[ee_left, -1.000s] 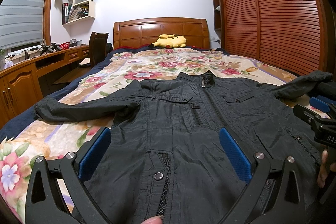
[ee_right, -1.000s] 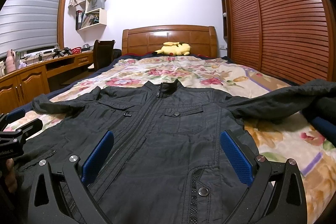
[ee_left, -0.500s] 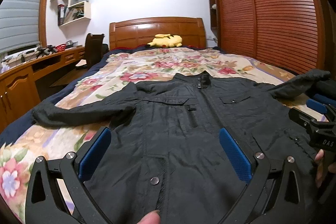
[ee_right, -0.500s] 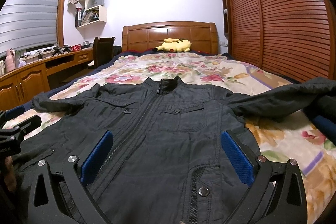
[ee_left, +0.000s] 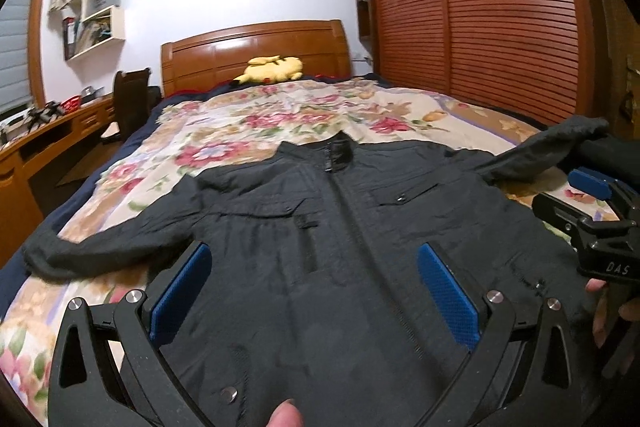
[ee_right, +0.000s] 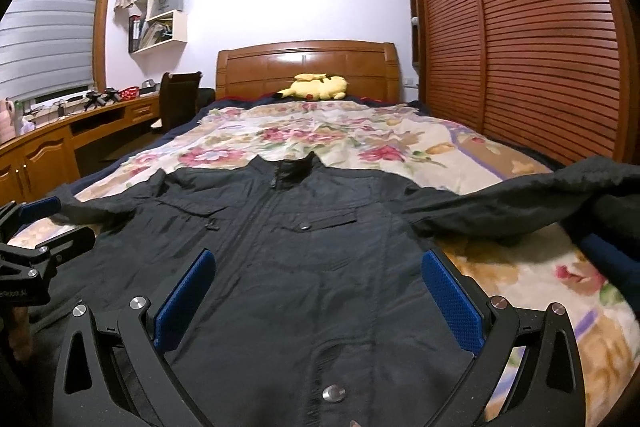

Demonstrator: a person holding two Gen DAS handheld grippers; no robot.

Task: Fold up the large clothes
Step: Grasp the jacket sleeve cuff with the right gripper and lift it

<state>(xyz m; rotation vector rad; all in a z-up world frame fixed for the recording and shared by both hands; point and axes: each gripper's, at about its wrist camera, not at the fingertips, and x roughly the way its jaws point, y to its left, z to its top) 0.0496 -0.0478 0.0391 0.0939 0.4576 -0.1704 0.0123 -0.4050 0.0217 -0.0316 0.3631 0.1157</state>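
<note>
A large black jacket lies front up on the floral bedspread, collar toward the headboard, both sleeves spread out sideways; it also shows in the right wrist view. My left gripper is open and empty, low over the jacket's left half near the hem. My right gripper is open and empty, low over the jacket's right half near the hem. The right gripper shows at the right edge of the left wrist view. The left gripper shows at the left edge of the right wrist view.
A yellow plush toy lies by the wooden headboard. Slatted wooden wardrobe doors run along the bed's right side. A desk and a dark chair stand on the left. The right sleeve end drapes toward the bed's right edge.
Both grippers have tilted and shifted a little toward the right and closer to the jacket's hem. The jacket has not moved. Both grippers stay open.
</note>
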